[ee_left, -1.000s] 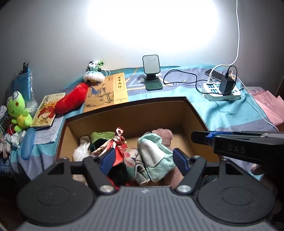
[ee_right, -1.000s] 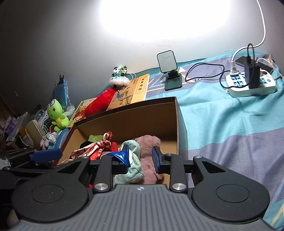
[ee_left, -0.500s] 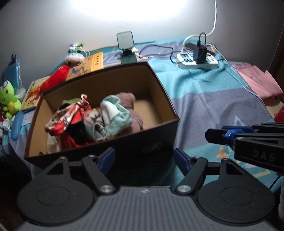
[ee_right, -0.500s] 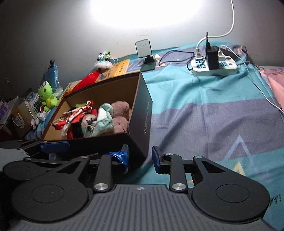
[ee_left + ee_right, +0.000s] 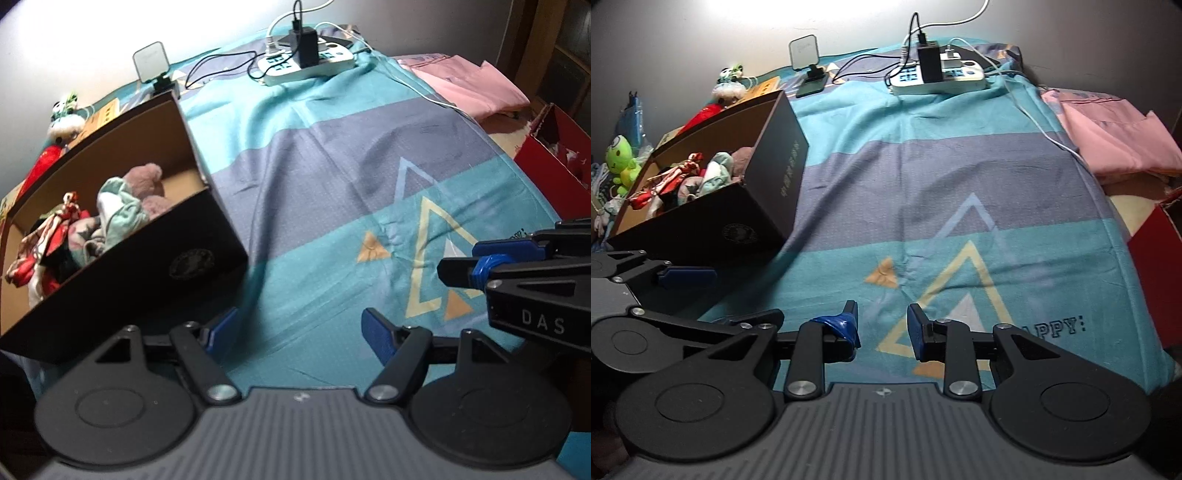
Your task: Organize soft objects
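Observation:
A dark cardboard box (image 5: 147, 254) (image 5: 764, 184) stands at the left of the bed. It holds several soft things: a mauve plush (image 5: 146, 177), a mint cloth (image 5: 120, 210) and a red patterned cloth (image 5: 44, 236). My left gripper (image 5: 299, 328) is open and empty, over the bedspread to the right of the box's front corner. My right gripper (image 5: 882, 325) is open and empty over the bedspread, well right of the box. It also shows at the right of the left wrist view (image 5: 517, 273).
A teal and purple bedspread (image 5: 942, 184) covers the bed. A power strip with chargers and cables (image 5: 938, 74) and a phone stand (image 5: 809, 66) lie at the far end. Pink fabric (image 5: 1115, 133) and a red box (image 5: 554, 155) are right. A green frog plush (image 5: 622, 158) sits left.
Both grippers have pulled back from over the box and swung right over the bedspread. The box and its contents now lie to the left. Both stay open and empty.

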`<state>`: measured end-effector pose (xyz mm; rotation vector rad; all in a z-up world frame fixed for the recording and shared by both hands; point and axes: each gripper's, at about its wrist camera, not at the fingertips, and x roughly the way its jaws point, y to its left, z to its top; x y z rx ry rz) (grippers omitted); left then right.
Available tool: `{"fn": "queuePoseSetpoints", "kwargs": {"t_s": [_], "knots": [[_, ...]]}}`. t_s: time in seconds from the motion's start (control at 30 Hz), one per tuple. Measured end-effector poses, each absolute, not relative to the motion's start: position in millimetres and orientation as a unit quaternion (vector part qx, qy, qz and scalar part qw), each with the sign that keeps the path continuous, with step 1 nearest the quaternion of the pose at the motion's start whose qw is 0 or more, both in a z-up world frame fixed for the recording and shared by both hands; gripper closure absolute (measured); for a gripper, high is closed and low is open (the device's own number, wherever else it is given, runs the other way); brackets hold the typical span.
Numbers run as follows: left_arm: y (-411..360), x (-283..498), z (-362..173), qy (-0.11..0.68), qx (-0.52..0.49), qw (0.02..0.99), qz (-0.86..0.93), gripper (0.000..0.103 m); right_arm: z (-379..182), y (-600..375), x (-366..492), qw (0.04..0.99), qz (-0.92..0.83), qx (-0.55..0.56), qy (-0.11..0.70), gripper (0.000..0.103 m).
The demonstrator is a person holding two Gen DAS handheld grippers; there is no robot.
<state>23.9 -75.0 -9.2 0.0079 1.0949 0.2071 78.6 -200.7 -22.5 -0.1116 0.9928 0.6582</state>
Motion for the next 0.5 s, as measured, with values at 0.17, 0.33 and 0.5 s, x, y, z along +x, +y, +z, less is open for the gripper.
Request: {"fn": "queuePoseSetpoints", "kwargs": {"t_s": [0.17, 0.33, 0.5], "knots": [[-92, 35, -10, 0.521, 0.02, 0.85, 0.07, 0.029, -27, -218, 86, 0.845, 0.256, -0.053, 0.467, 0.091], [-91, 42, -4, 0.507, 0.015, 0.859, 0.065, 0.029, -21, -228, 90, 0.858, 0.238, -0.037, 0.454, 0.091], [-75, 44, 13, 0.478, 0.002, 0.874, 0.083, 0.029, -7, -221, 89, 0.869, 0.246, -0.021, 0.428, 0.091]]}}
